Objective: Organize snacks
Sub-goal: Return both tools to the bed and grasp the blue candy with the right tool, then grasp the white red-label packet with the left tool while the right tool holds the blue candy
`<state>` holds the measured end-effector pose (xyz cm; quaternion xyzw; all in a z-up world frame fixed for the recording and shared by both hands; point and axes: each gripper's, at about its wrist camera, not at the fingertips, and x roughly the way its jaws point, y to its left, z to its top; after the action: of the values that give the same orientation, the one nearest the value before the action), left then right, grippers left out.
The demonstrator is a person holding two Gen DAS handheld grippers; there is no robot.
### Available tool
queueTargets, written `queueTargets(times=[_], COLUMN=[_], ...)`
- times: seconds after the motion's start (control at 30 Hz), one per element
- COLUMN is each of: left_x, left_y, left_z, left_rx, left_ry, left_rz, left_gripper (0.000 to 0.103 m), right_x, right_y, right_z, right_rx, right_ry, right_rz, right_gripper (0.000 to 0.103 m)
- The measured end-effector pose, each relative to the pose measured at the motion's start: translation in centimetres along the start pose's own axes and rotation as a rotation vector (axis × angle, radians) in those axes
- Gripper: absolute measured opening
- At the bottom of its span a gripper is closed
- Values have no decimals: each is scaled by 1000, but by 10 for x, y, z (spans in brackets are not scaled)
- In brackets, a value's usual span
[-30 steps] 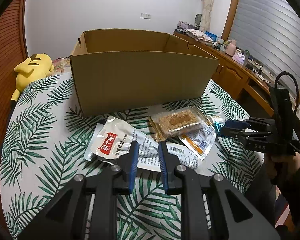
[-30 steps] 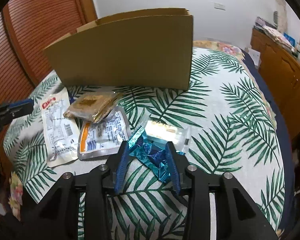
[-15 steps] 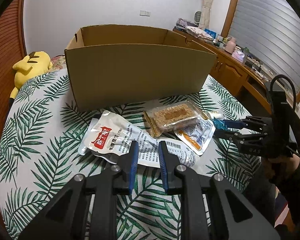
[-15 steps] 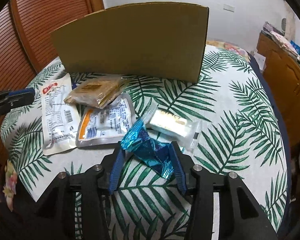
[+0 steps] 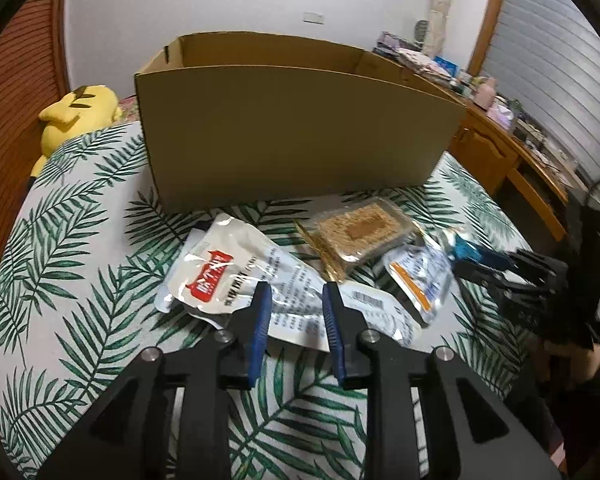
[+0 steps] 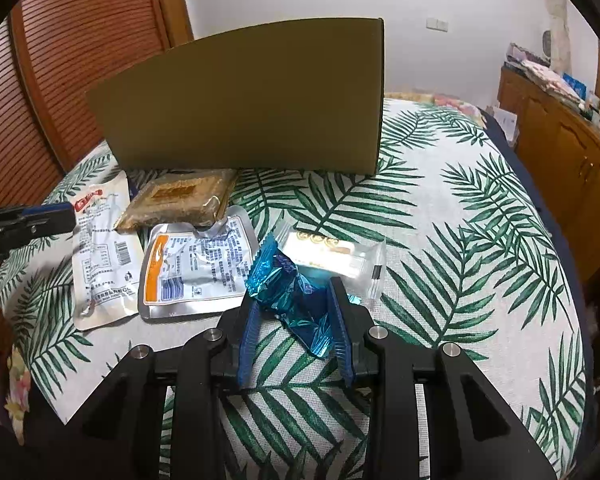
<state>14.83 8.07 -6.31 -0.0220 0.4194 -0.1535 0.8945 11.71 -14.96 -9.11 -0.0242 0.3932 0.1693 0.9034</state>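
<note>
An open cardboard box (image 5: 292, 132) stands on the leaf-print table (image 5: 80, 240). In front of it lie a white pouch with a red label (image 5: 236, 276), a crisp bar in clear wrap (image 5: 360, 228) and a silver pouch with an orange stripe (image 5: 420, 276). My left gripper (image 5: 294, 304) hovers at the white pouch's near edge. Its jaws are opening and the pads touch nothing. My right gripper (image 6: 294, 308) is closing, its pads pressing a crumpled blue foil packet (image 6: 284, 284). A clear-wrapped pale biscuit (image 6: 332, 252) lies just beyond it.
A yellow plush toy (image 5: 76, 112) lies at the table's far left. Slatted wooden doors (image 6: 80, 60) stand behind on the left. A wooden cabinet (image 6: 572, 152) with clutter runs along the right. The cloth to the right of the box (image 6: 244, 104) holds no packets.
The right jaws have narrowed onto the blue foil packet. The left jaws have spread a little over the white pouch. Neither hand has shifted much.
</note>
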Motion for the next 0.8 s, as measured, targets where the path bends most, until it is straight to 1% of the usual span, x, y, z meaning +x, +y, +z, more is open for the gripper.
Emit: queueTargets(times=[0.13, 0.27, 0.33, 0.43, 0.53, 0.6, 0.7, 0.8], left_x=[7, 9, 9, 14, 19, 21, 23, 20], left_y=[2, 9, 15, 25, 24, 21, 17, 19], left_z=[3, 8, 9, 10, 8, 7, 8, 10], left_rx=[-30, -58, -77, -110, -102, -85, -68, -81], left_ry=[-22, -43, -53, -37, -30, -34, -31, -34], left_rz=[76, 113, 133, 130, 143, 154, 181, 185], left_gripper=[28, 30, 34, 37, 39, 43, 44, 44], right_x=[0, 0, 0, 0, 1, 0, 0, 0], right_y=[1, 5, 6, 7, 7, 7, 7, 6], right_z=[0, -2, -2, -2, -3, -3, -3, -3], right_rx=[-3, -21, -27, -32, -29, -28, -26, -27], right_ry=[-5, -9, -11, -13, -14, -15, -16, -17], right_rz=[-7, -22, -27, -30, -27, -25, -22, -22], right_gripper=[32, 32, 32, 32, 32, 32, 32, 32])
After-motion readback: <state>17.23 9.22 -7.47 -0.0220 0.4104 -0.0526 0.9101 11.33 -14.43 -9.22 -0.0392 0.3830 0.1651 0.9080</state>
